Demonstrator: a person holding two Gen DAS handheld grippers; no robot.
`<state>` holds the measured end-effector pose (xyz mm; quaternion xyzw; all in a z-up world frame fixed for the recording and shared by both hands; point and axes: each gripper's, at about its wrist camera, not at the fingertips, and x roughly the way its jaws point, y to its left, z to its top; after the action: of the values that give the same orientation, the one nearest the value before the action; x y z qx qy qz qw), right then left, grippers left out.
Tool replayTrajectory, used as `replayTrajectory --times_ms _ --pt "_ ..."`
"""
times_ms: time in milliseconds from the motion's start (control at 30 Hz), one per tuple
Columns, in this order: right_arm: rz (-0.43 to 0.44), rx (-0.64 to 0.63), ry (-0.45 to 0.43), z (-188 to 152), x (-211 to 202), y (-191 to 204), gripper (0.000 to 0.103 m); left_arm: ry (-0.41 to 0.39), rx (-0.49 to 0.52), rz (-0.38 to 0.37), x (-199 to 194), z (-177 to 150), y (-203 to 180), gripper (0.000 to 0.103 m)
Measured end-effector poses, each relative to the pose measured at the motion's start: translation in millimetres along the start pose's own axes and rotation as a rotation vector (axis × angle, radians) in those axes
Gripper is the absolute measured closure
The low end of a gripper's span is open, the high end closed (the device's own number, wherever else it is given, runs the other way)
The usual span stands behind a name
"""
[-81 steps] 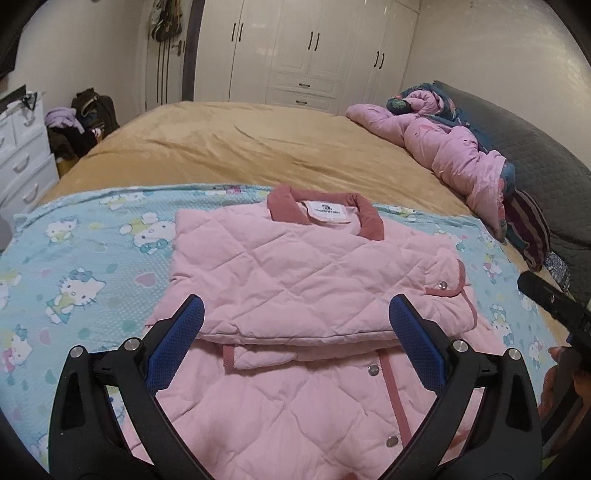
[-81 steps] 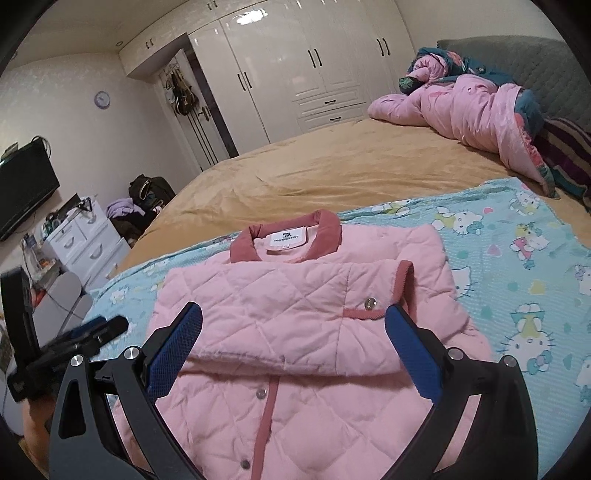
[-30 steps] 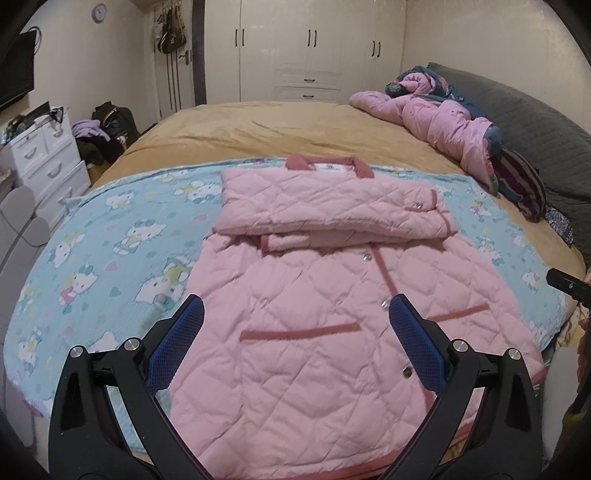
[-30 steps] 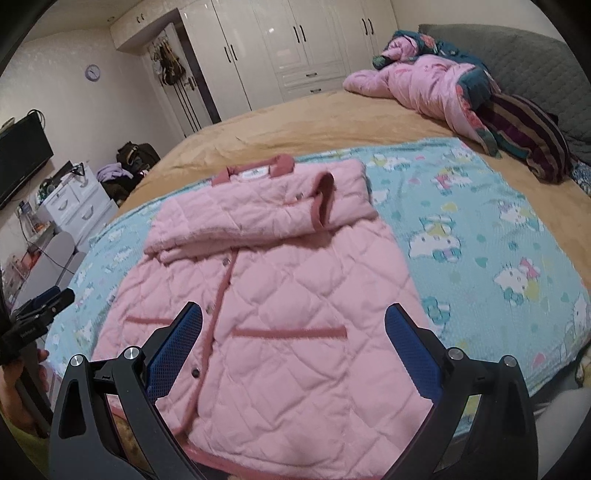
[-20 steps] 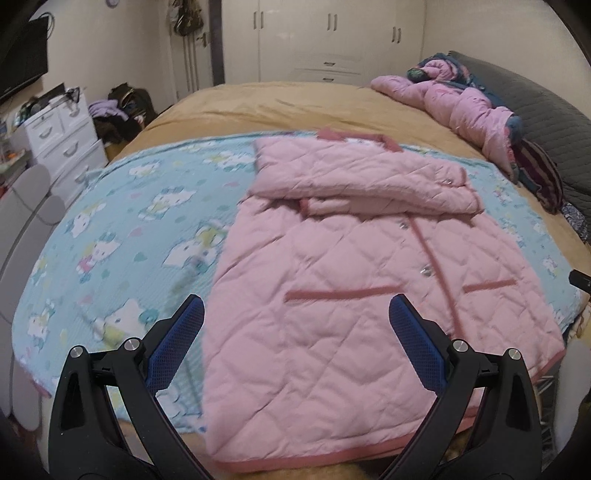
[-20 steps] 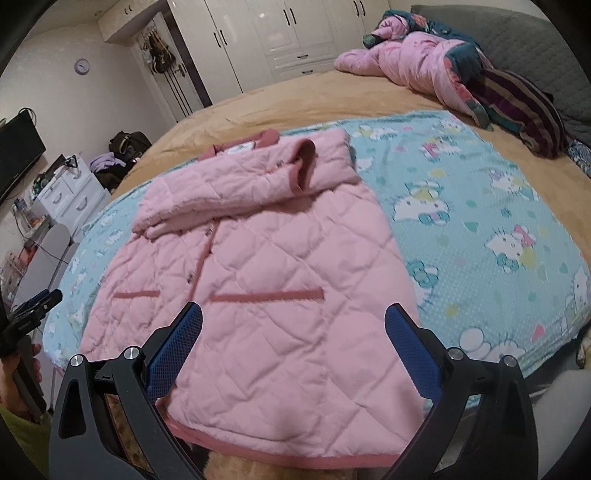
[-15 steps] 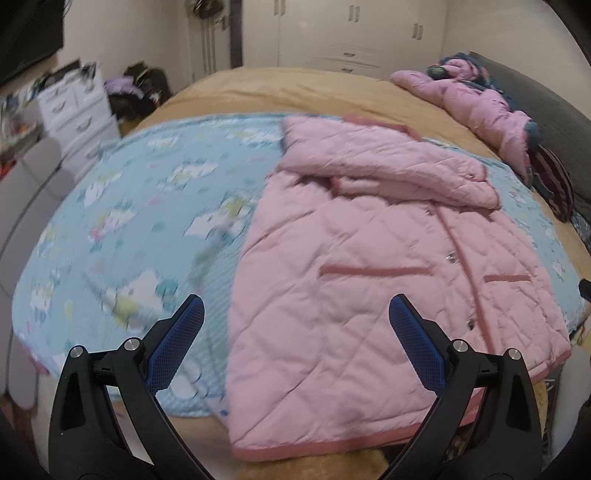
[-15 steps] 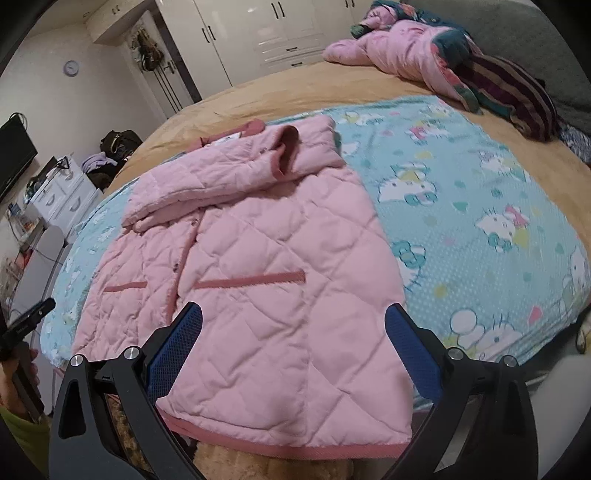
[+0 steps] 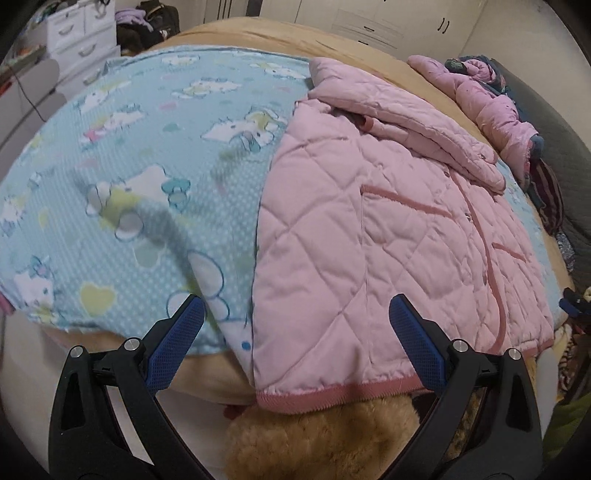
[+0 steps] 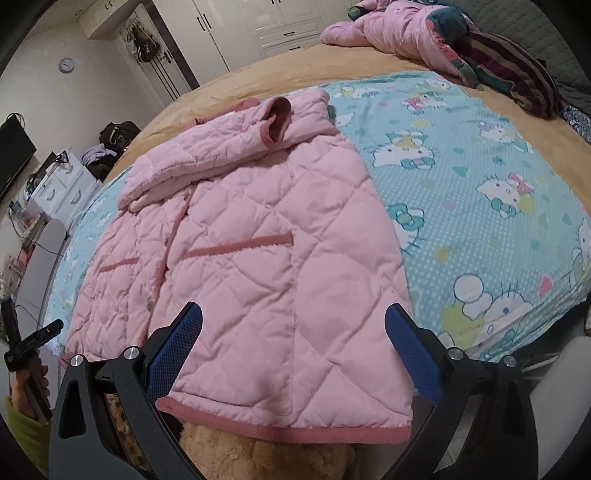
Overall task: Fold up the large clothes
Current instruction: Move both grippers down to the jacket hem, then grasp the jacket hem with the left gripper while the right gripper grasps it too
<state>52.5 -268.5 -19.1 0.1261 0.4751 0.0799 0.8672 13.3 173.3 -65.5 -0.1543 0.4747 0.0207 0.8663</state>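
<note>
Jacket (image 9: 388, 221), pink and quilted, lies front-up on a blue cartoon-print blanket (image 9: 129, 166) spread over a tan bed (image 10: 280, 74). Its sleeves are already folded across the chest near the collar, and its darker pink hem (image 10: 288, 430) hangs just over the near edge of the bed.

The left gripper (image 9: 293, 328) hovers at the jacket's left bottom corner, fingers spread wide and holding nothing. The right gripper (image 10: 293, 334) hovers at the right bottom corner, fingers likewise spread and empty. Each gripper shows at the edge of the other's view, so the two stand well apart, one at each end of the hem.

The step in hand appears to be taking hold of the hem to fold the lower half up toward the collar. To do it well, each gripper should probably close on the thick hem band right at its own corner, catching both layers of fabric, since the padded quilting may slip from a shallow pinch. Lifting both corners together and level should keep the fold line straight. The hem should land squarely over the folded sleeves.

A heap of other clothes (image 10: 424, 33) lies at the far side of the bed.
</note>
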Motion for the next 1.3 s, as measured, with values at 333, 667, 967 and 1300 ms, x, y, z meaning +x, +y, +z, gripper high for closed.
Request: replayTrajectory --times_ms 333,667,967,1300 --pt "-0.004 0.020 0.007 -7 0 -12 0.004 0.055 -0.007 -0.113 16 -12 -8 0.034" --pt "0.008 0.035 0.059 -24 5 -24 0.004 0.107 -0.052 -0.078 38 -21 10 0.032" --pt "0.044 0.059 0.127 -46 11 -42 0.004 0.051 -0.034 -0.121 24 -17 4 0.072" --pt "0.092 0.076 0.168 -63 26 -53 0.031 0.030 0.012 -0.126 9 -13 -9 0.071"
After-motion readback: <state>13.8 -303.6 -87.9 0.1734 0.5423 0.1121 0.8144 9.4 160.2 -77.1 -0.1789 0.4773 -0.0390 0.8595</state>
